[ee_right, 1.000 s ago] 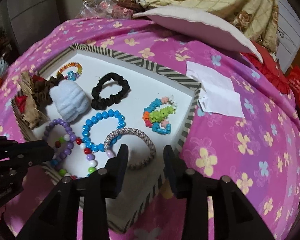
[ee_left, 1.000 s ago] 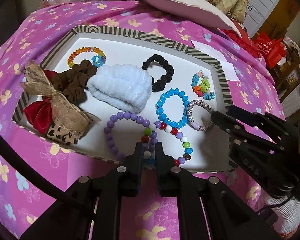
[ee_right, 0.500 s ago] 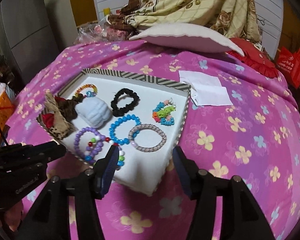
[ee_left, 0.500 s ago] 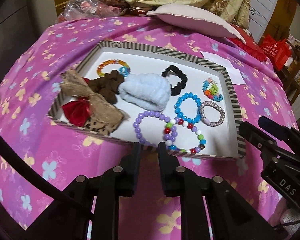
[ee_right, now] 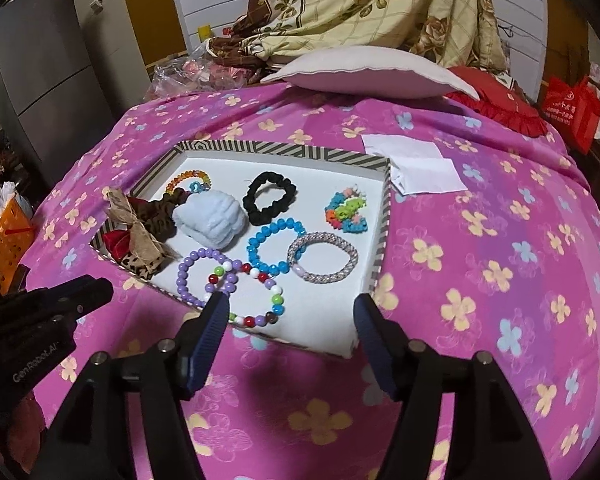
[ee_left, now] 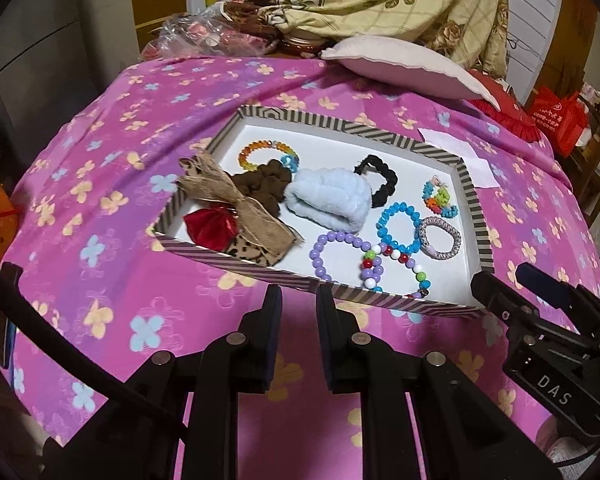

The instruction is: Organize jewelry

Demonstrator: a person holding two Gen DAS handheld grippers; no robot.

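Note:
A striped tray (ee_left: 474, 204) (ee_right: 382, 216) on the pink flowered bedspread holds bracelets and hair ties: a purple bead bracelet (ee_left: 338, 240) (ee_right: 198, 262), a multicolour bead bracelet (ee_right: 274, 300), a blue bead bracelet (ee_left: 396, 210) (ee_right: 270, 244), a silver bangle (ee_left: 440, 238) (ee_right: 324, 256), a black scrunchie (ee_left: 378, 178) (ee_right: 268, 196), a pale blue fluffy scrunchie (ee_left: 328, 200) (ee_right: 210, 216) and a burlap bow (ee_left: 236, 204). My left gripper (ee_left: 298, 294) is empty, its jaws a narrow gap apart, just short of the tray's near edge. My right gripper (ee_right: 290, 306) is wide open and empty at the tray's near corner.
A white paper (ee_right: 418, 164) lies right of the tray. A pink cushion (ee_right: 364, 74) and a folded blanket (ee_right: 380, 8) lie at the back. An orange basket (ee_right: 2, 240) stands at the left, a red bag (ee_right: 572, 112) at the right.
Both grippers have drawn back from the tray towards me and risen. The right gripper's jaws have opened wider. The jewelry has not moved.

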